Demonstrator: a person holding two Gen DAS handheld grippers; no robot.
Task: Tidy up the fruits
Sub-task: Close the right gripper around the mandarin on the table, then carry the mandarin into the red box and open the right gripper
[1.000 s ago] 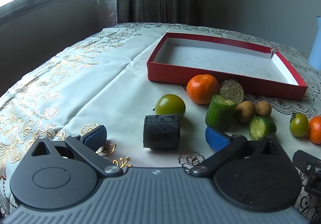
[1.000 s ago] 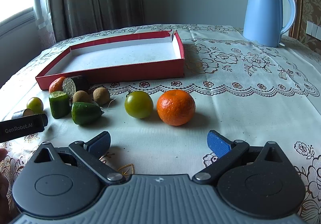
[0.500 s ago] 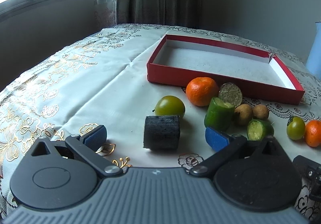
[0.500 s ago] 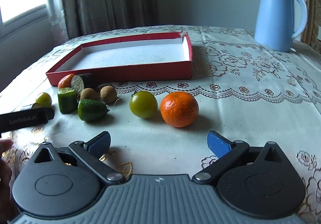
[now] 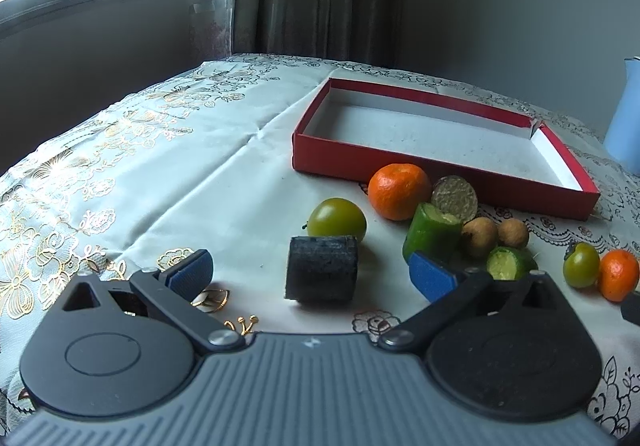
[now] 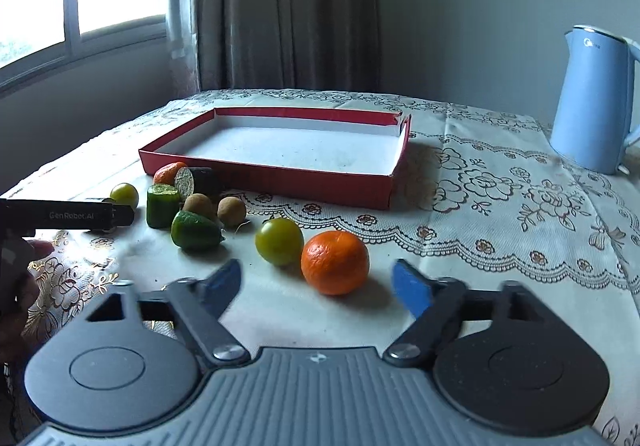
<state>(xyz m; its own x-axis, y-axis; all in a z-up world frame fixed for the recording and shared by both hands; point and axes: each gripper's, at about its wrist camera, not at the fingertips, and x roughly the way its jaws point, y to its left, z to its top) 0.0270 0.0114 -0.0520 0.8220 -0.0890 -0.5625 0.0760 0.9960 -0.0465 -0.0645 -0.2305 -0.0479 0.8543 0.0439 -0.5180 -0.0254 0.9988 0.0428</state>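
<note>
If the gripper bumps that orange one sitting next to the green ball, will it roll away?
Probably. The orange fruit looks round and sits loose on the flat tablecloth, so a nudge likely rolls it. Its dimpled peel should give the open right gripper decent hold. It might knock the green fruit beside it.

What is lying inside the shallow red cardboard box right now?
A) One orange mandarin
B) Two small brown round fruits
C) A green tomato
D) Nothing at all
D: the shallow red cardboard box shows only its bare white floor, while every fruit, like the orange mandarin, lies outside on the tablecloth.
</note>
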